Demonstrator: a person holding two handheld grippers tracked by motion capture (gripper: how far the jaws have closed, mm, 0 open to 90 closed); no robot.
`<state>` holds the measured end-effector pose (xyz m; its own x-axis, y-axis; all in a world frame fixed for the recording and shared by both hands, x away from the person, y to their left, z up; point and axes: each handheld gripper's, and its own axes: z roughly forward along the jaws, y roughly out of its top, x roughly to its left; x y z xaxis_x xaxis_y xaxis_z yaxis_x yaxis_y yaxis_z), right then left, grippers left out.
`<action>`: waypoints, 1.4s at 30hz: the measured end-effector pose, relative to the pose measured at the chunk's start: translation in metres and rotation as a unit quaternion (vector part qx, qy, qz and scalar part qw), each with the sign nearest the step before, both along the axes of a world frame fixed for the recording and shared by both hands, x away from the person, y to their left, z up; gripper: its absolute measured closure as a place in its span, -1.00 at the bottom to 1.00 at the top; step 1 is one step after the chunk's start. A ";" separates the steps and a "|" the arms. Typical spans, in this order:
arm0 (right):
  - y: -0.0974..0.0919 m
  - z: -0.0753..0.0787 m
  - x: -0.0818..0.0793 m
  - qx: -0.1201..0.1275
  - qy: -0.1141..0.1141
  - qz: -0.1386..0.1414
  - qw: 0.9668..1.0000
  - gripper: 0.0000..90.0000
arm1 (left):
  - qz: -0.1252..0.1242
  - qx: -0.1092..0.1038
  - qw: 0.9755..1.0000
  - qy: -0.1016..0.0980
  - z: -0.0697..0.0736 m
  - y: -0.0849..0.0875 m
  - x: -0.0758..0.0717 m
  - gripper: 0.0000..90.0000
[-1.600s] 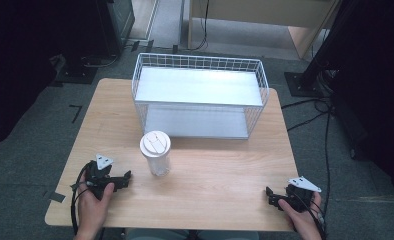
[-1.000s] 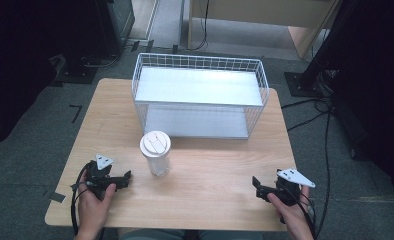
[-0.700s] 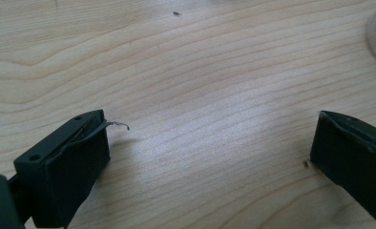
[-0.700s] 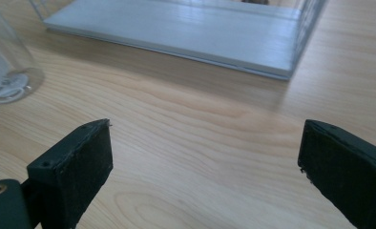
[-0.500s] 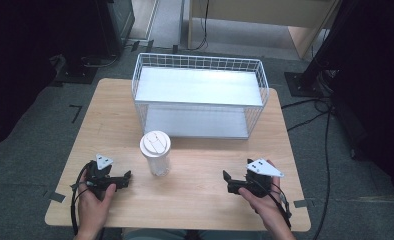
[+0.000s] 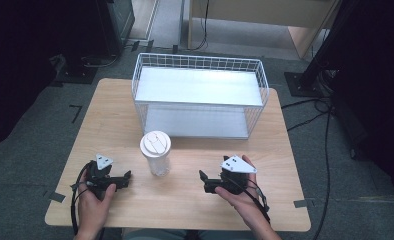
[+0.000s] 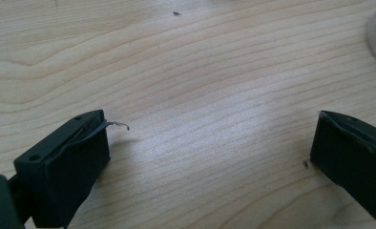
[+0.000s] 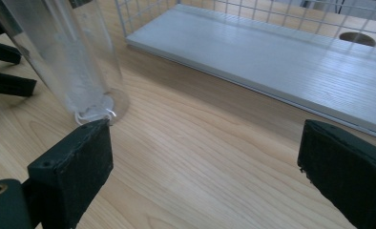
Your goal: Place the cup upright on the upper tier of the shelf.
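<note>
Two grippers flank clear lidded cup point(image 6: 155, 154), upright on table point(image 6: 195, 200), long axis vertical. Right gripper point(image 6: 203, 181): jaws spread, empty, cup ahead and off left jaw, apart. Left gripper point(image 6: 127, 179): jaws spread, empty, nearer cup, its base just beyond right jaw.

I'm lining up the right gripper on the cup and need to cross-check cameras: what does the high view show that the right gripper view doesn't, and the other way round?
High view alone: the cup's white lid, the whole white wire basket with its upper shelf, the table's edges, both hands, and the right gripper a gap away from the cup, pointing at it.

Right gripper view alone: the clear cup's base close up on the wood, and the open jaws' pads with nothing between them.

Both: the cup, the left gripper beyond it, the basket's lower white board, the wooden tabletop.
</note>
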<state>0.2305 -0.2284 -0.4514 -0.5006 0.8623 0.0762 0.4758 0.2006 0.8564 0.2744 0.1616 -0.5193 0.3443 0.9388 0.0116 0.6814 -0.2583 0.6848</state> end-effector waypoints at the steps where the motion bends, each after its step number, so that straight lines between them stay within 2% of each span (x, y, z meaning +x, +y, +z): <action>1: 0.003 0.000 0.001 0.001 -0.002 0.004 1.000 -0.90 | 0.000 0.000 1.000 0.000 0.000 0.000 0.000 -1.00; 5: 0.017 0.002 0.002 0.012 -0.010 0.020 1.000 -0.94 | 0.000 0.000 1.000 0.000 0.000 0.000 0.000 -1.00; 11: 0.036 0.003 0.008 0.035 -0.015 0.027 0.999 -1.00 | 0.000 0.000 1.000 0.000 0.000 0.000 0.000 -1.00; 15: 0.045 0.002 0.008 0.036 -0.021 0.027 0.999 -1.00 | 0.000 0.000 1.000 0.000 0.000 0.000 0.000 -1.00; 16: 0.053 0.002 0.008 0.036 -0.027 0.028 0.999 -1.00 | 0.000 0.000 1.000 0.000 0.000 0.000 0.000 -1.00; 19: 0.059 0.001 0.009 0.040 -0.027 0.032 0.998 -1.00 | 0.000 0.000 1.000 0.000 0.000 0.000 0.000 -1.00; 25: 0.084 -0.005 0.012 0.043 -0.023 0.039 0.998 -1.00 | 0.000 0.000 1.000 0.000 0.000 0.000 0.000 -1.00; 33: 0.102 -0.007 0.016 0.047 -0.022 0.044 0.998 -1.00 | 0.000 0.000 1.000 0.000 0.000 0.000 0.000 -1.00; 41: 0.120 -0.010 0.021 0.051 -0.035 0.037 0.997 -1.00 | 0.000 0.000 1.000 0.000 0.000 0.000 0.000 -1.00; 42: 0.124 -0.011 0.023 0.054 -0.044 0.036 0.997 -1.00 | 0.000 0.000 1.000 0.000 0.000 0.000 0.000 -1.00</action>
<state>0.2531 -0.1040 -0.4623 -0.5696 0.8132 0.1195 0.3864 0.1366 0.9122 0.2744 0.1616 -0.5193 0.3444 0.9388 0.0115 0.6814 -0.2583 0.6848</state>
